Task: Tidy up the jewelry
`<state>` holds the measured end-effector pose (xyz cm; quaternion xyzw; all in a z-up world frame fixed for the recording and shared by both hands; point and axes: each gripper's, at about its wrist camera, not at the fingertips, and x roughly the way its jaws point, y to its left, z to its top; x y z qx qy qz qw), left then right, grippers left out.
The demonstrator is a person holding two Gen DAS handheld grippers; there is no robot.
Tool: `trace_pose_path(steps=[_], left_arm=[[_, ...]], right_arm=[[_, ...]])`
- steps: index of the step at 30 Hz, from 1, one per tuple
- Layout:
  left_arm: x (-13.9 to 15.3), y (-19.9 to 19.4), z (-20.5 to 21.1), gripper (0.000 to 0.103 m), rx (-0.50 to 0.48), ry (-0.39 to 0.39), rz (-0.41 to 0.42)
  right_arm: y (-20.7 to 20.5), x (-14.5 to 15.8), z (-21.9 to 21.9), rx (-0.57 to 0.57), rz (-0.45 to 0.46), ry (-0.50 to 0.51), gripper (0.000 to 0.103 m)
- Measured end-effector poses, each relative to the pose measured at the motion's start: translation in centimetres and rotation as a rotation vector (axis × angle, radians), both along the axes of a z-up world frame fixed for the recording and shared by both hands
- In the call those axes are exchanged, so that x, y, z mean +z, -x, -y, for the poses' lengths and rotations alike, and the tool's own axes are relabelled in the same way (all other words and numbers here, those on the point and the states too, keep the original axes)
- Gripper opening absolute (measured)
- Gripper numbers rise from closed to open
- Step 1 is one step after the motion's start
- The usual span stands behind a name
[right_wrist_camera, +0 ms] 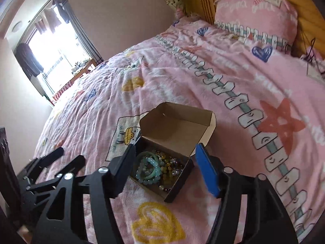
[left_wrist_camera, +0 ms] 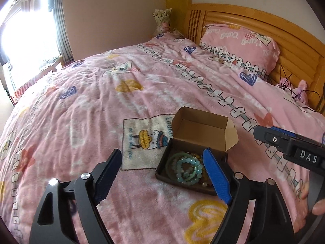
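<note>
An open cardboard box (left_wrist_camera: 195,154) sits on the pink bedspread (left_wrist_camera: 81,111), bracelets (left_wrist_camera: 185,167) heaped inside. The left gripper (left_wrist_camera: 162,174) and right gripper (right_wrist_camera: 164,168) hover above it, jaws wide apart and empty. To proceed well, probably fold the raised lid (right_wrist_camera: 178,126) down evenly using both grippers.

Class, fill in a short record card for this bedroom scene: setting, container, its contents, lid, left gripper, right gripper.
setting: bed with pink quilt, pillow at wooden headboard
container: small dark cardboard box on the quilt
contents: pale green and aqua bead bracelets plus darker mixed beads, piled together
lid: flap standing open
left gripper: open, holding nothing
right gripper: open, holding nothing, in front of the box
</note>
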<state>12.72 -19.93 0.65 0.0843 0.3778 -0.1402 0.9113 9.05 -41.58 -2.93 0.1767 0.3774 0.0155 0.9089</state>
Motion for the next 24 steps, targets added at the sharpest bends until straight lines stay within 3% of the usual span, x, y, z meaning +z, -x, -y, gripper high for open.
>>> trace_pose_path(steps=[2, 4, 12, 24], left_arm=[[0.7, 1.0, -0.7, 0.081, -0.002, -0.003, 0.007], [1.1, 1.7, -1.3, 0.089, 0.000, -0.004, 0.007], [1.8, 4.1, -3.0, 0.092, -0.009, -0.001, 0.015], [1.3, 6.2, -3.3, 0.092, -0.026, -0.017, 0.028]], right_arm=[[0.7, 0.1, -0.7, 0.025, -0.012, 0.012, 0.081], [1.5, -0.1, -1.6, 0.057, -0.033, 0.016, 0.092], [5.1, -0.5, -3.2, 0.043, -0.090, 0.064, 0.095], [7.4, 0.3, -3.4, 0.026, -0.085, 0.083, 0.095]])
